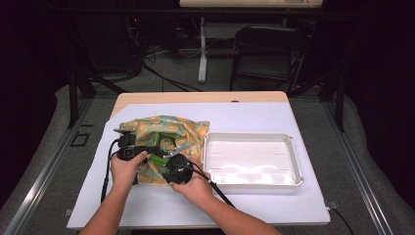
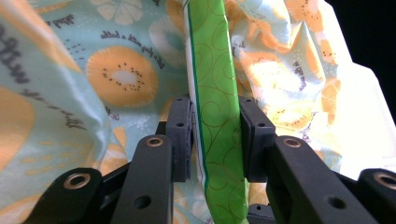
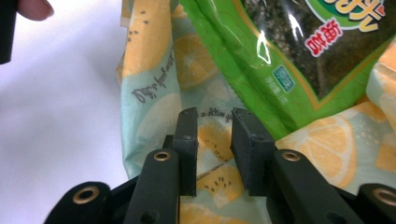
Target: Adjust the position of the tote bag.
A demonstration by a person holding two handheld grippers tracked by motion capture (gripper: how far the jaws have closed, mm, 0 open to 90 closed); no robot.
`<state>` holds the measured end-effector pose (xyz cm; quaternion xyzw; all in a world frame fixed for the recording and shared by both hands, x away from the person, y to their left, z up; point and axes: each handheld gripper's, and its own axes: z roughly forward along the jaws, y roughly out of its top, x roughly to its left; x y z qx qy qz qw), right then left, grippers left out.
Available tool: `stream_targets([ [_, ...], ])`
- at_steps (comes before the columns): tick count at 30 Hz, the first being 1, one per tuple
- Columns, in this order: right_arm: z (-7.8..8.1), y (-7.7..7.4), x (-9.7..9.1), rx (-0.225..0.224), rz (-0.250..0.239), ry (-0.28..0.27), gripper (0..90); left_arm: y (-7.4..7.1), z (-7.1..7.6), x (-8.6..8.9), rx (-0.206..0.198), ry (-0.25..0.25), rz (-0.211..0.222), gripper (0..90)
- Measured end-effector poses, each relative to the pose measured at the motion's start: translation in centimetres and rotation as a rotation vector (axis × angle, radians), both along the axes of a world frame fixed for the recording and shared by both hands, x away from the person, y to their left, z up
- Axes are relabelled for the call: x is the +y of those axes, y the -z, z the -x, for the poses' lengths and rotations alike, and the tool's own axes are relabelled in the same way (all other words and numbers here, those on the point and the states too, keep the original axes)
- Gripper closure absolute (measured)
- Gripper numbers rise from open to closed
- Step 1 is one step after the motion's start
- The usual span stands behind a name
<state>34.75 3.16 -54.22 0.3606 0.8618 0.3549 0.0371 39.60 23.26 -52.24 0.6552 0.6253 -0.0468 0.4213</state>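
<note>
While my left gripper (image 2: 215,140) is clamped on the green packet (image 2: 217,116) edge and my right gripper (image 3: 214,154) stands half-open over the bag (image 1: 164,128) at centre left, I judge both light, crinkly, slippery; grip edges.

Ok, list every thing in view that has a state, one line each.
fruit-print bag: lying crumpled, mouth open.
green snack packet: partly inside the bag, edge clamped.
white tray: empty, upright.
left hand-held gripper: shut on the packet.
right hand-held gripper: jaws apart over the bag's fabric.
</note>
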Motion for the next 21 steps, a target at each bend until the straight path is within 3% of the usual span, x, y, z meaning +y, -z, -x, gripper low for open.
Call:
stream_targets([
  [21, 0.2, -0.4, -1.4, -0.013, -0.010, 0.016, 72.0, -0.9, 0.4, 1.7, -0.041, -0.064, 0.069, 72.5],
])
